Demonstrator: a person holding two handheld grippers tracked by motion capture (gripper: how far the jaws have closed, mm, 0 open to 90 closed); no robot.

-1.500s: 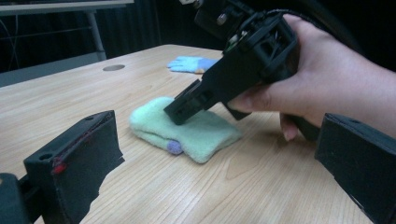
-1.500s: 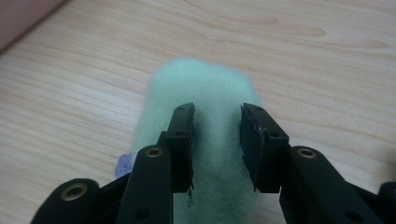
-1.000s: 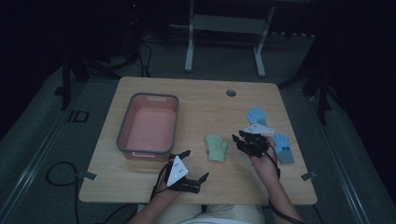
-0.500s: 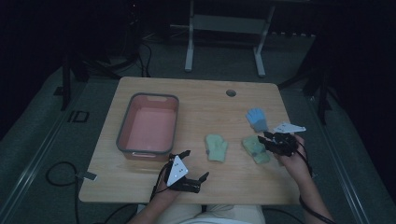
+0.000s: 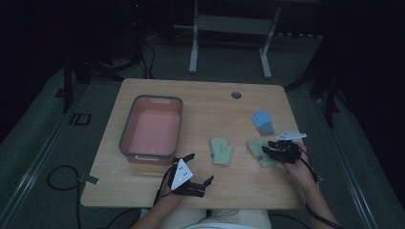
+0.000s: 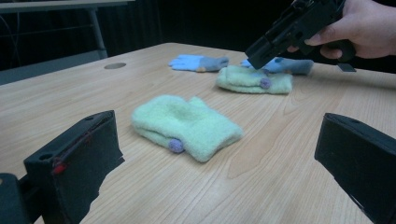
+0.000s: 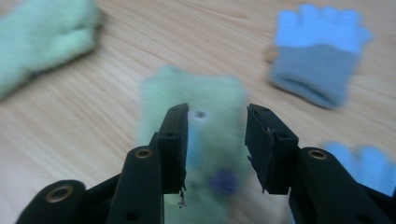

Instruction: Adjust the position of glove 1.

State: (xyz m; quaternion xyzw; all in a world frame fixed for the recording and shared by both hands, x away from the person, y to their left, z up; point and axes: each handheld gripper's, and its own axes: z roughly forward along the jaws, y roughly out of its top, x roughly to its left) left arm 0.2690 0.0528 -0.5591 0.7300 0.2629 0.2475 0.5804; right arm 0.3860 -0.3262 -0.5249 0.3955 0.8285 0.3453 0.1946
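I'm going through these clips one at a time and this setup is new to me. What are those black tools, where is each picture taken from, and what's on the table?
No robot here: a person seated at a wooden table holds a black two-jaw gripper in each hand. The high view looks down from above. The other two come from cameras riding on the grippers, looking along their jaws.

On the table lie a grey bin with a pink inside, two light green mittens and two blue gloves, one lying flat beyond the mittens.

The left gripper rests near the table's front edge, jaws wide apart, facing the nearer mitten. The right gripper hangs over the other mitten, its jaws partly open on either side of it. Nothing is held yet.
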